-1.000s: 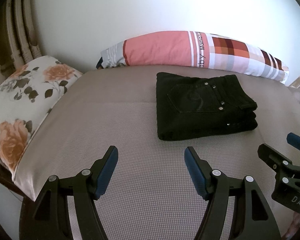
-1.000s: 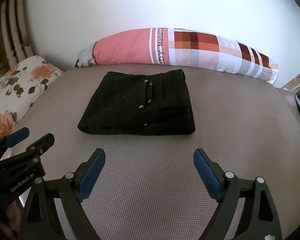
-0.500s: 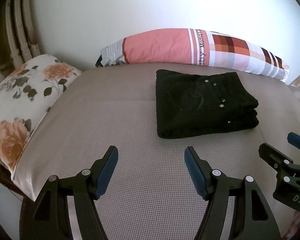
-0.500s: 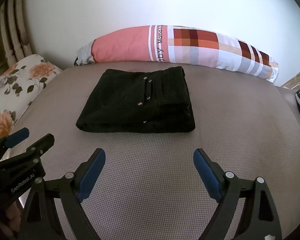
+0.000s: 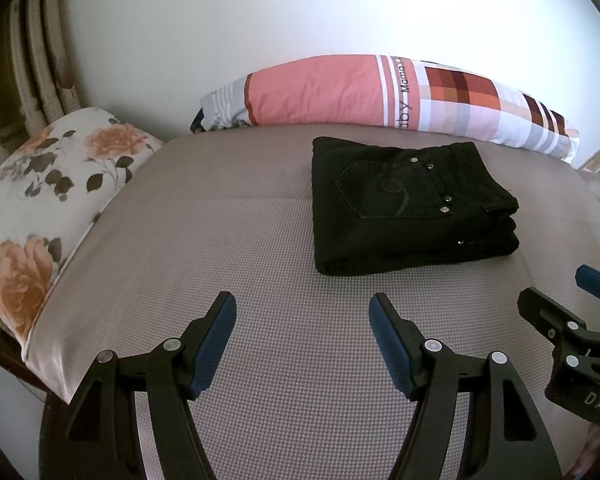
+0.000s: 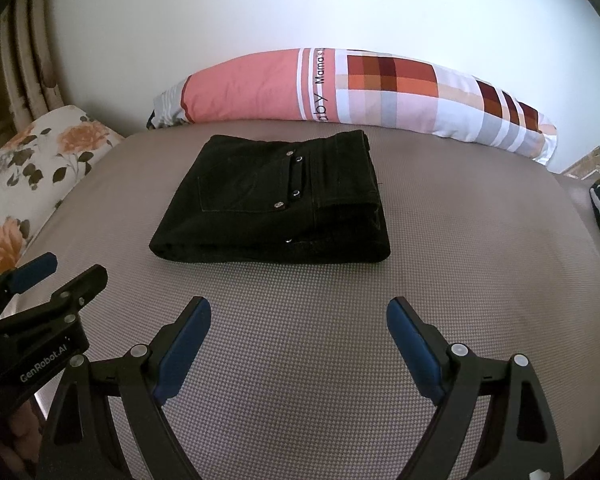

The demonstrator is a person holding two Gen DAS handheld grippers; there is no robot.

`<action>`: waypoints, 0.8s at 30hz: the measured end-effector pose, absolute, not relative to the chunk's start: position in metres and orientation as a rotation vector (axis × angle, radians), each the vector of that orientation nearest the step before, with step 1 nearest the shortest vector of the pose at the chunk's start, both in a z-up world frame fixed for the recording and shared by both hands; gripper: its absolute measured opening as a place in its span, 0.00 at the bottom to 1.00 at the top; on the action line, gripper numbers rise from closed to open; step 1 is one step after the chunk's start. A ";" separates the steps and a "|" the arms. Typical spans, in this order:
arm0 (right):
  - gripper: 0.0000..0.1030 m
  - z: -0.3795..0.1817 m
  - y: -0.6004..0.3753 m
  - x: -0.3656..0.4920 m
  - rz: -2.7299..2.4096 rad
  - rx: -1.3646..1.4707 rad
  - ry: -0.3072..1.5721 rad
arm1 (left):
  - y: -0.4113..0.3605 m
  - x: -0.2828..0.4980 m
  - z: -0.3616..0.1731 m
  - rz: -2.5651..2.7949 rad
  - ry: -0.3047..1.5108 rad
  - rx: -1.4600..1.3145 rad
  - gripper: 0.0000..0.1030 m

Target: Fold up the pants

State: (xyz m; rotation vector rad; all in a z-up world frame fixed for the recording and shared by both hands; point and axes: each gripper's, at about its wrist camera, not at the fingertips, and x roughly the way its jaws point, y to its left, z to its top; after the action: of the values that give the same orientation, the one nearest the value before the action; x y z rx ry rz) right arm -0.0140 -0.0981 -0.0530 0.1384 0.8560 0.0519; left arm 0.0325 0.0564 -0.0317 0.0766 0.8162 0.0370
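While the black pants (image 5: 410, 208) lie folded in a compact stack on the grey mattress (image 5: 240, 240), they sit ahead of both sets of jaws, well apart from either; the left gripper (image 5: 302, 336) and right gripper (image 6: 298, 340) hover with jaws spread, gripping nothing; beyond the pants lies a pink-and-plaid bolster (image 6: 340, 88) — a floral pillow (image 5: 48, 184) off left.

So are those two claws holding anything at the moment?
Nothing. The left claw and the right claw are both open and empty, hovering short of the folded black pants, which lie untouched on the bed.
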 end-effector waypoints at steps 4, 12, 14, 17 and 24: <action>0.85 -0.053 -0.097 -0.014 0.052 0.136 0.858 | 0.056 0.032 -0.032 0.040 0.816 0.079 0.67; 0.85 -0.054 -0.096 -0.014 0.049 0.129 0.858 | 0.056 0.033 -0.032 0.035 0.817 0.077 0.67; 0.85 -0.053 -0.096 -0.014 0.051 0.131 0.858 | 0.056 0.033 -0.032 0.039 0.816 0.079 0.67; 0.85 -0.054 -0.096 -0.014 0.051 0.132 0.857 | 0.055 0.032 -0.032 0.040 0.816 0.078 0.67; 0.85 -0.054 -0.097 -0.014 0.051 0.132 0.858 | 0.056 0.033 -0.033 0.028 0.815 0.066 0.67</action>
State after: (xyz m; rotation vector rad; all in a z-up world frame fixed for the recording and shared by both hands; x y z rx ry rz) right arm -0.0139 -0.0967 -0.0541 0.1324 0.8583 0.0507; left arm 0.0335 0.0557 -0.0333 0.0655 0.8151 0.0281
